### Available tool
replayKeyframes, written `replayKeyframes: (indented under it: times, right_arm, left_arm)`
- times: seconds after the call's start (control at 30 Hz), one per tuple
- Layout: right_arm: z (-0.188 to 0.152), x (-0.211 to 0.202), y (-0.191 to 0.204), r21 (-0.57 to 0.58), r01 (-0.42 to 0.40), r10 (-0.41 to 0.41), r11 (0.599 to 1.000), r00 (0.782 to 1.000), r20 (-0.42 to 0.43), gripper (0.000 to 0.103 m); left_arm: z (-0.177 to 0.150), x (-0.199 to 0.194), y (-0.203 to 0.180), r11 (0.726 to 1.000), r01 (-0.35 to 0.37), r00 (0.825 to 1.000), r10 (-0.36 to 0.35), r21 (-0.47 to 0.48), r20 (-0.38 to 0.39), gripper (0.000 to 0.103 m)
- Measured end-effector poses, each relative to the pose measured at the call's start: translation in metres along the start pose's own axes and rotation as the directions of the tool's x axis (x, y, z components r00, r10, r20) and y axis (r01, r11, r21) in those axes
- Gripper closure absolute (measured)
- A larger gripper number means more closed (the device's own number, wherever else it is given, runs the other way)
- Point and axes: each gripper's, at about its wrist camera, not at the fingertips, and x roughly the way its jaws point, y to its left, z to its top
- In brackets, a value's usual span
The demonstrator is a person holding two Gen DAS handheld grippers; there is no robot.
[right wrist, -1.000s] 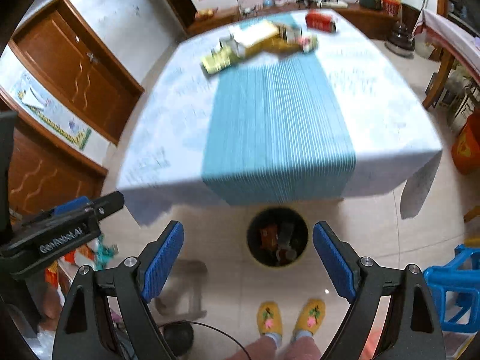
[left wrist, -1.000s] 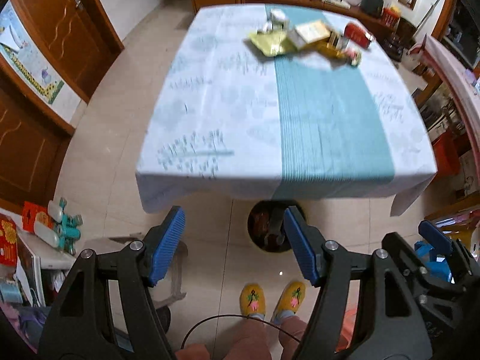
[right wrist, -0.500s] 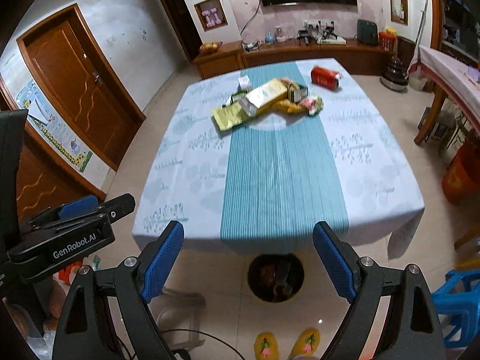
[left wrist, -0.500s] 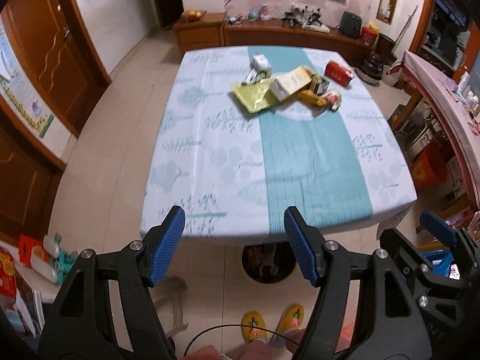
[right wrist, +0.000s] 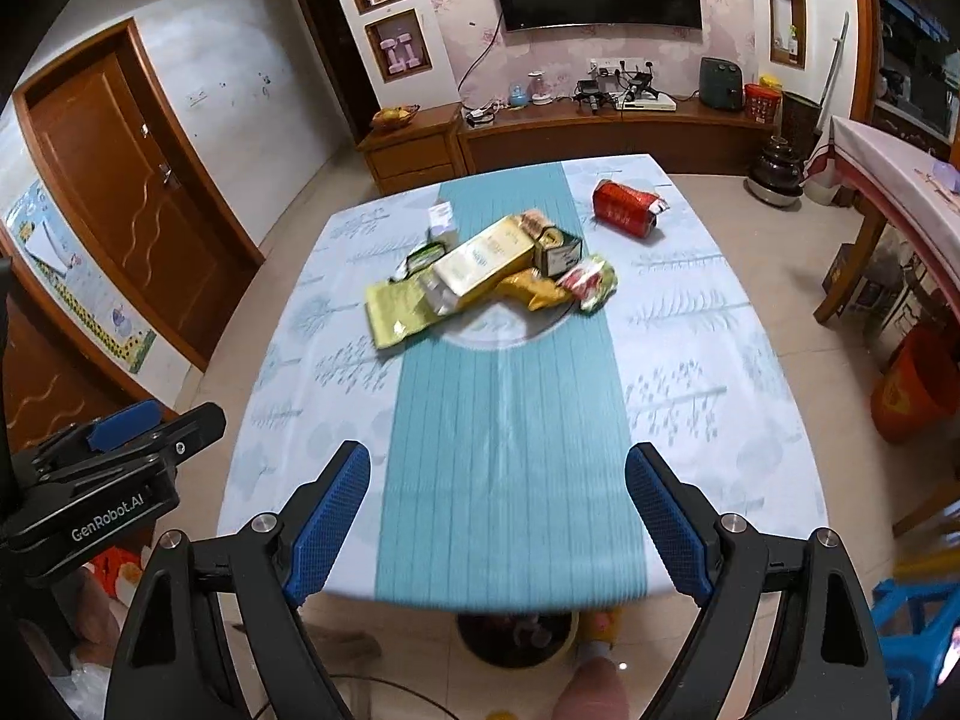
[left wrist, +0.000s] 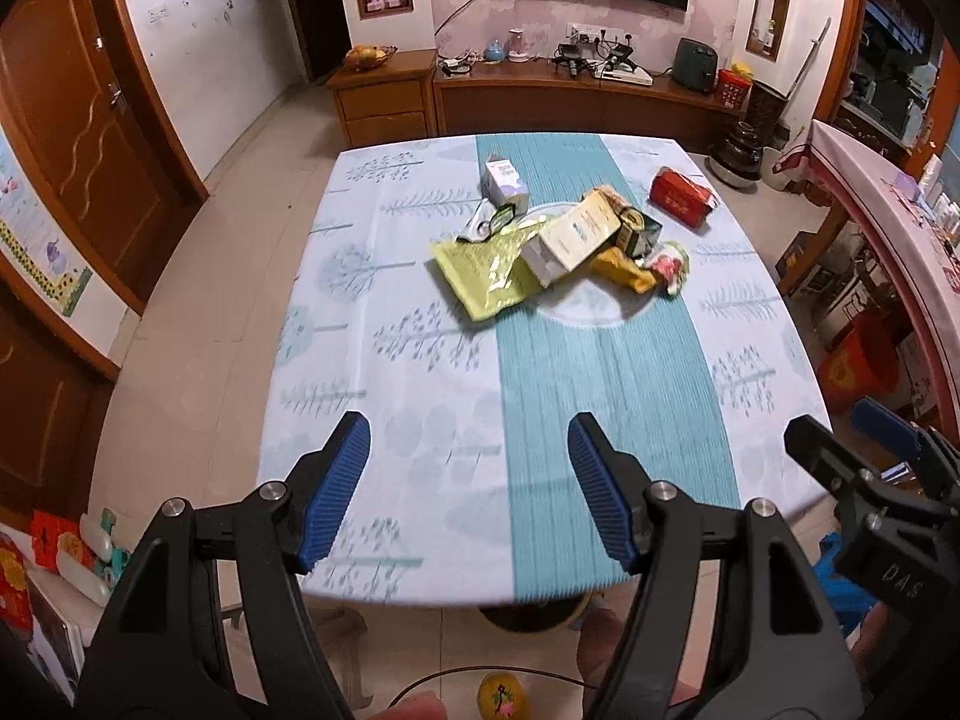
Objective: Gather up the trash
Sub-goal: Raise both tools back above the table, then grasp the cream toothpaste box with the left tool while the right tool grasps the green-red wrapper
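Both grippers, left [left wrist: 468,492] and right [right wrist: 498,522], hover spread and empty above the near table [left wrist: 372,324] edge. The trash [left wrist: 564,246] lies heaped at the far centre. A long reach risks scattering it.

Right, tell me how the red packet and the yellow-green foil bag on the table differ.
The red packet is puffed and rounded; the yellow-green foil bag lies flat and crinkled. The red packet sits alone toward the far right corner of the table, apart from the rest; the foil bag is at the left end of the central pile, partly under the cream carton. Both lie on the tablecloth, untouched, with neither hand-held gripper near them.
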Motion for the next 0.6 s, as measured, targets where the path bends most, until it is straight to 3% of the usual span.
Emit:
replayKeyframes:
  times: [0.13, 0.37, 0.6]
  right_arm:
    - [0.043, 0.049, -0.038, 0.047, -0.045, 0.049, 0.998, 0.996, -0.072, 0.024]
    - [0.109, 0.144, -0.107, 0.157, -0.103, 0.133, 0.982, 0.972, -0.195, 0.025]
    - [0.145, 0.249, -0.150, 0.278, -0.088, 0.171, 0.957, 0.942, -0.289, 0.025]
  left_arm:
    - [0.051, 0.040, -0.027, 1.000, -0.010, 1.000, 0.010, 0.004, -0.024, 0.037]
    - [0.127, 0.122, -0.076, 0.999, 0.013, 0.995, -0.009, 0.041, -0.104, 0.037]
    - [0.166, 0.209, -0.109, 0.995, -0.013, 0.975, 0.035, 0.103, -0.217, 0.037]
